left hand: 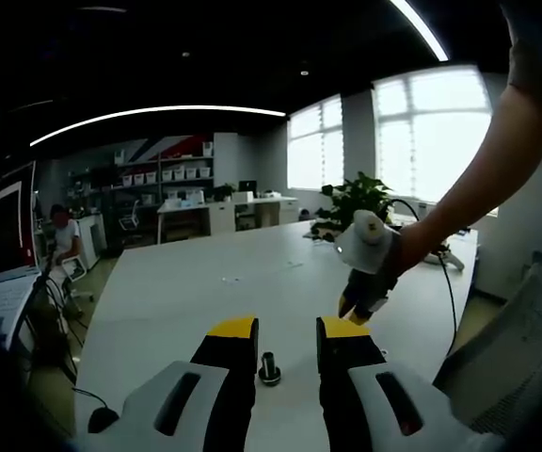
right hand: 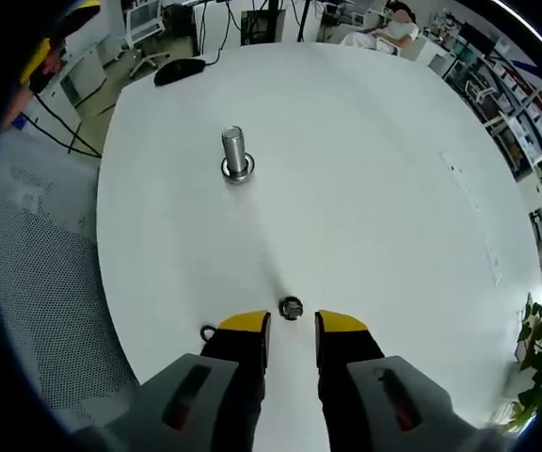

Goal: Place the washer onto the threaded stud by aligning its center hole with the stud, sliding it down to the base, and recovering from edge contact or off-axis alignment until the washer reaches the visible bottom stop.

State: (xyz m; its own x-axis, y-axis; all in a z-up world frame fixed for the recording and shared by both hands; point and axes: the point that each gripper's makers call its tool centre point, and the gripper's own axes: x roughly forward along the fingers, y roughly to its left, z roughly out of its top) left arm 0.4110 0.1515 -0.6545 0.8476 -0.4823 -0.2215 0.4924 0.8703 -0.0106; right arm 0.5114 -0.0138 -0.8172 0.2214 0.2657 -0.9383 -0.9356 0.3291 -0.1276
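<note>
Right gripper view: washer point(right hand: 291, 308) lies before parted jaws; left's parted jaws frame the stud point(left hand: 269, 367).

Open white table point(right hand: 374, 188) all round upright stud point(right hand: 235, 153); washer point(right hand: 291, 308) lying just ahead of parted right gripper point(right hand: 292, 325).

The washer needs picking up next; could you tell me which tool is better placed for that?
Right. The washer lies just ahead of the open right tool, while the left tool faces the stud.
</note>
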